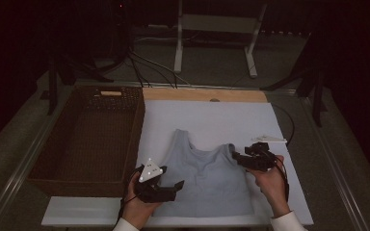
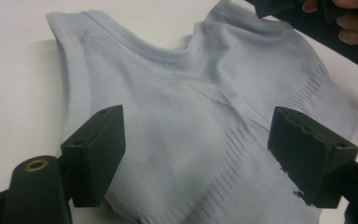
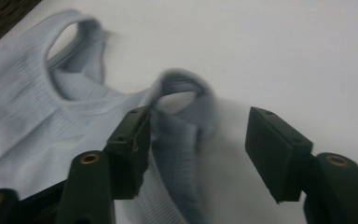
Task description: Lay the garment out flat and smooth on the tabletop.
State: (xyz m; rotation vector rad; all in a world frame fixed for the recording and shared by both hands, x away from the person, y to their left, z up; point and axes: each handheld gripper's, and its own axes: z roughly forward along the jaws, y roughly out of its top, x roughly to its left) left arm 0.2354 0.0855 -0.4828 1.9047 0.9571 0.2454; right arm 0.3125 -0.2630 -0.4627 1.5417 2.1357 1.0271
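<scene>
Tabletop (image 1: 212, 113) covered in white is seen from the high view, with a strip of bare wood along its far edge. At its left a large dark wicker basket (image 1: 84, 137) is set, its long side just beside the white surface. A pale blue sleeveless top (image 1: 207, 175) is spread flat on the near half of the white surface, its straps pointing away from the person and its hem toward the near edge. Two forearms in white sleeves are brought in from the bottom of that view, one at each lower corner of the garment.

The left gripper (image 2: 196, 154) is held over the garment's left side, above the ribbed body fabric; its jaws are stood wide apart and nothing is clamped between them. The right gripper (image 3: 198, 149) is placed at the right shoulder strap (image 3: 186, 116), which is raised into a small loop. Its jaws are parted as well; the strap is touched by one jaw only, while the other is kept clear of it, so no grip is made.

A small pale object (image 1: 270, 139), too blurred to be identified, is seen on the white surface just beyond the right gripper
</scene>
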